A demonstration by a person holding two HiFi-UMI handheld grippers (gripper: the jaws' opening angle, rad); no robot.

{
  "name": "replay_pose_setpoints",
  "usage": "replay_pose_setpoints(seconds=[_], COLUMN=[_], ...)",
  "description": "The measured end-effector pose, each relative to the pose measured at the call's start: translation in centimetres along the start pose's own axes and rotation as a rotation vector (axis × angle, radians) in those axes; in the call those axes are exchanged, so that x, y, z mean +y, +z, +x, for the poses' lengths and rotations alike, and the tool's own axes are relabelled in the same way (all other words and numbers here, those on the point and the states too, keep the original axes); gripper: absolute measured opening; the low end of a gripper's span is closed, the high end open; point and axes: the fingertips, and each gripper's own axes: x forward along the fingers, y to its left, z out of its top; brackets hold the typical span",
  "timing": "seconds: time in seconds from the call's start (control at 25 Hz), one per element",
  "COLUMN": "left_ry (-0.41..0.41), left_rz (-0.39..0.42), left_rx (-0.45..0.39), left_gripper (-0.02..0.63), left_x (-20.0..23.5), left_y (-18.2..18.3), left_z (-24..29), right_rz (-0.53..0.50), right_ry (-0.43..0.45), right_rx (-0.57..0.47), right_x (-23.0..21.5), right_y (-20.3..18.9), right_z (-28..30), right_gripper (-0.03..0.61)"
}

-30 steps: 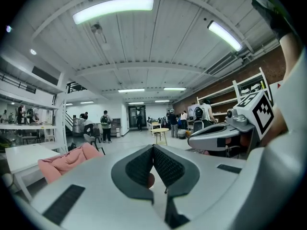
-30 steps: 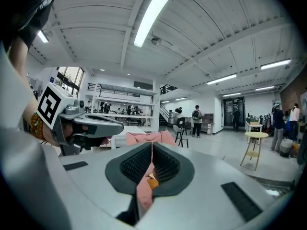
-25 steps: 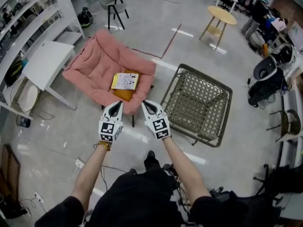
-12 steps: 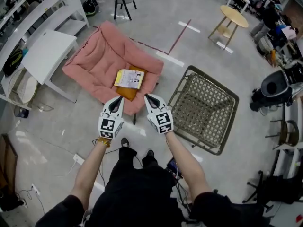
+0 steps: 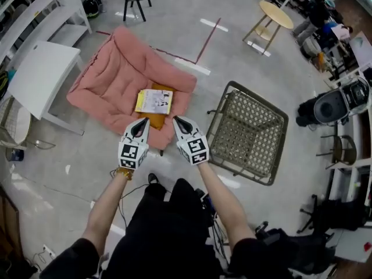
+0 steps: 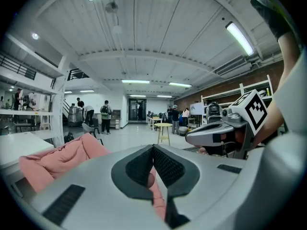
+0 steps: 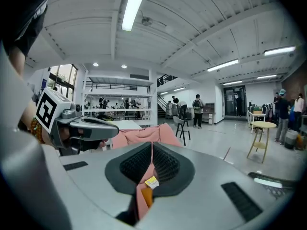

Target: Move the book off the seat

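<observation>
Looking down, the head view alone shows the flat yellow-and-white book [image 5: 154, 100] lying on the padded pink fabric seat [image 5: 107, 77]. Each gripper view shows what that one cannot: ribbed jaws pressed together on nothing. Both forearms reach forward side by side, with the left gripper [image 5: 142, 123] and the right gripper [image 5: 176, 120] near the seat's front edge, short of the book.

The print on the book's [image 5: 153, 101] cover is too small to read from the head view. The book covers most of the orange cushion [image 5: 152, 120] lying under it on the pink seat [image 5: 110, 74]. In the right gripper view, the right gripper's [image 7: 152, 146] own grey body hides nearly all of the seat. Only a sliver of book and cushion shows below its closed jaws. The left gripper [image 6: 153, 148], jaws together, blocks the seat likewise. The white shelving [image 5: 35, 10] runs off the top left corner.
</observation>
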Motion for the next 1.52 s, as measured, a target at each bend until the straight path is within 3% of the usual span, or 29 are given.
replay_pose_setpoints(seconds=[0.24,0.56,0.88,1.16,1.52], left_ry=[-0.017,0.015,0.019,0.036,0.028], left_rz=[-0.042,-0.071,-0.124,-0.182,-0.233], left_rx=[0.076,0.195,0.28,0.35,0.376], left_gripper=[0.012,0.012,0.012,0.013,0.012], left_x=[2.2,6.0,6.3,8.1,8.1], left_y=[-2.6,-8.1,-13.6,-20.8,-27.5], left_z=[4.1,11.9,18.9,24.0,25.8], right_rz=[0.08,0.241,0.345,0.34,0.536], right_ry=[-0.011,0.054,0.097,0.146,0.148], right_rx=[0.045,0.137,0.239,0.355,0.472], right_x=[-2.6,-9.9,-15.1,-17.1,-19.8], right_y=[-3.8,-11.9,-20.1,-28.9,-39.8], right_z=[3.6,12.1,18.8,24.5,29.8], right_gripper=[0.017,0.017,0.021,0.09,0.182])
